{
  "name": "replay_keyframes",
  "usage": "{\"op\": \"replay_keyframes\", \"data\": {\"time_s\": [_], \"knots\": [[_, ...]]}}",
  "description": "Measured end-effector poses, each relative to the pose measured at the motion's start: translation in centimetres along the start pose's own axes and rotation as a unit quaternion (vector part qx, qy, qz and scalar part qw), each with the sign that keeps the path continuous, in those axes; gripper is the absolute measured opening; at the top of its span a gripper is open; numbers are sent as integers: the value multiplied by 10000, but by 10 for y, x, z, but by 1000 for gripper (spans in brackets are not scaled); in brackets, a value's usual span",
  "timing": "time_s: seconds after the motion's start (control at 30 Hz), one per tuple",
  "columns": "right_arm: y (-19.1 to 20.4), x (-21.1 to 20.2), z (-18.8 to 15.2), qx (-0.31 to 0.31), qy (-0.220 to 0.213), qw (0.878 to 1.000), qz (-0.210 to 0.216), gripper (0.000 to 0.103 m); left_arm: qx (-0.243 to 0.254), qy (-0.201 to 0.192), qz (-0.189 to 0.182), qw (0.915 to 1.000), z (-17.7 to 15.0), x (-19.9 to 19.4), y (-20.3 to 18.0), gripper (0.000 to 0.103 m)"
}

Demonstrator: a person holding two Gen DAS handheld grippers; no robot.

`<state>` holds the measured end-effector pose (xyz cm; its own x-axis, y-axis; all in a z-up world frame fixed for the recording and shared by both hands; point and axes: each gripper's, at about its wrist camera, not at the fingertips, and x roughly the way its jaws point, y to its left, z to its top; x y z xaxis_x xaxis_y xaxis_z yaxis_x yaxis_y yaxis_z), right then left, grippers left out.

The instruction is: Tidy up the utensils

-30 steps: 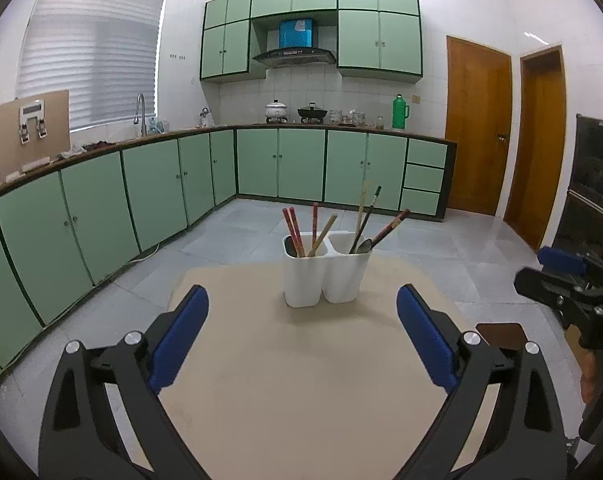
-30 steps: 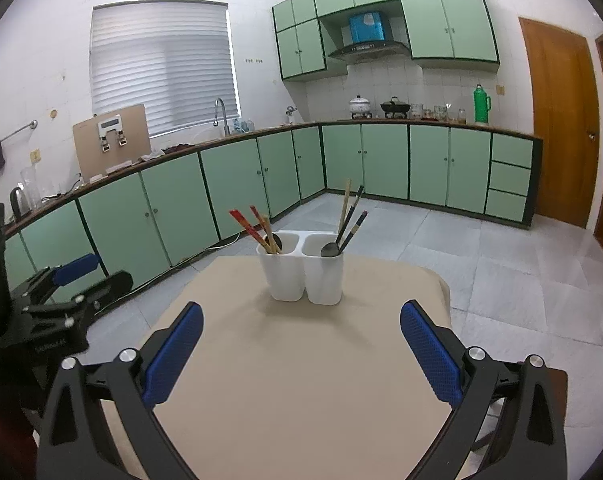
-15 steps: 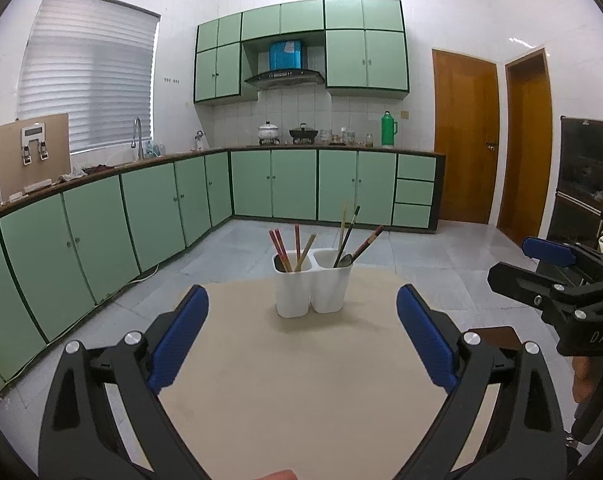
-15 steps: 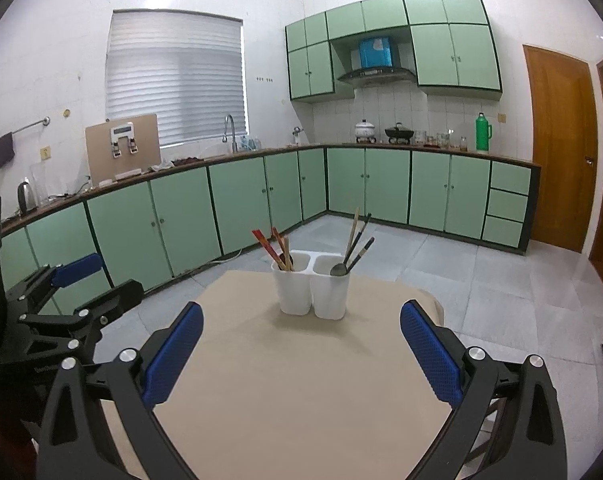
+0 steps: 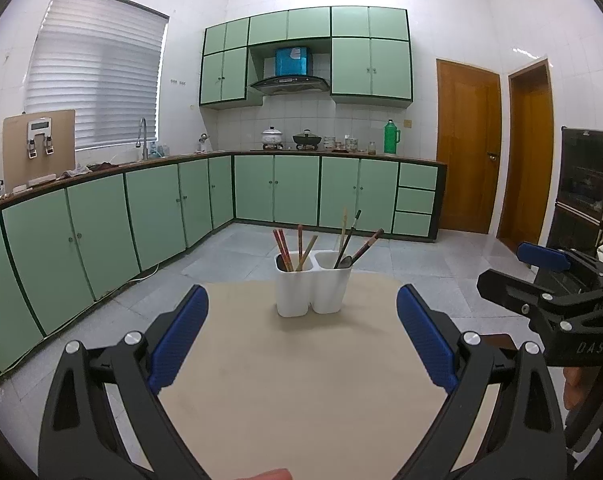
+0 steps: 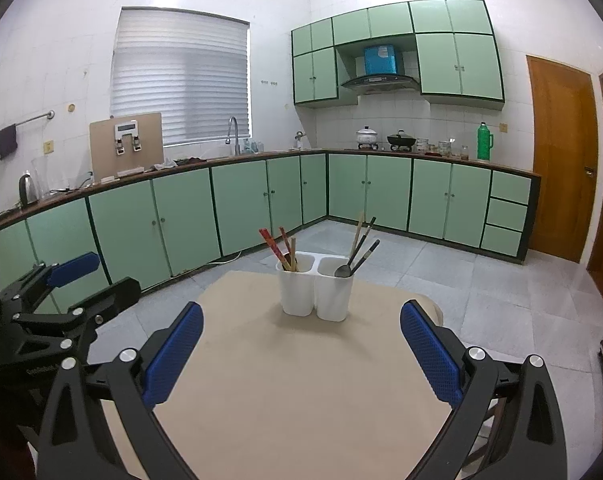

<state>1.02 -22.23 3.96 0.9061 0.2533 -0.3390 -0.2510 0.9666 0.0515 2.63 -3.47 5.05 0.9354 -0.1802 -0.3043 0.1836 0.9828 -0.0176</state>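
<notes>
A white two-compartment utensil holder (image 5: 312,289) stands near the far edge of the beige table (image 5: 301,392); it also shows in the right wrist view (image 6: 315,292). Its left compartment holds red and wooden chopsticks (image 5: 289,250). Its right compartment holds a spoon (image 6: 343,270) and dark chopsticks (image 5: 361,242). My left gripper (image 5: 301,336) is open and empty, well short of the holder. My right gripper (image 6: 301,352) is open and empty, also short of it. Each gripper shows at the edge of the other's view.
Green base cabinets (image 5: 161,216) and a countertop with a sink tap, pots and a green flask (image 5: 390,142) run along the back walls. Two wooden doors (image 5: 467,152) stand at the right. A dark cabinet (image 5: 581,184) stands far right. Tiled floor surrounds the table.
Both grippers have pulled back and risen from the holder, which now looks smaller and farther. Both stay open and empty.
</notes>
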Motion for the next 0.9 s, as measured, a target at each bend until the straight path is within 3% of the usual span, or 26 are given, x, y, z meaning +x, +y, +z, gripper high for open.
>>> {"op": "replay_keyframes", "data": {"time_s": [0.9], "knots": [[-1,-2,4,-45,-20,10000,-23,97,-88,-104,72,9999,4,-5,8,92]]}}
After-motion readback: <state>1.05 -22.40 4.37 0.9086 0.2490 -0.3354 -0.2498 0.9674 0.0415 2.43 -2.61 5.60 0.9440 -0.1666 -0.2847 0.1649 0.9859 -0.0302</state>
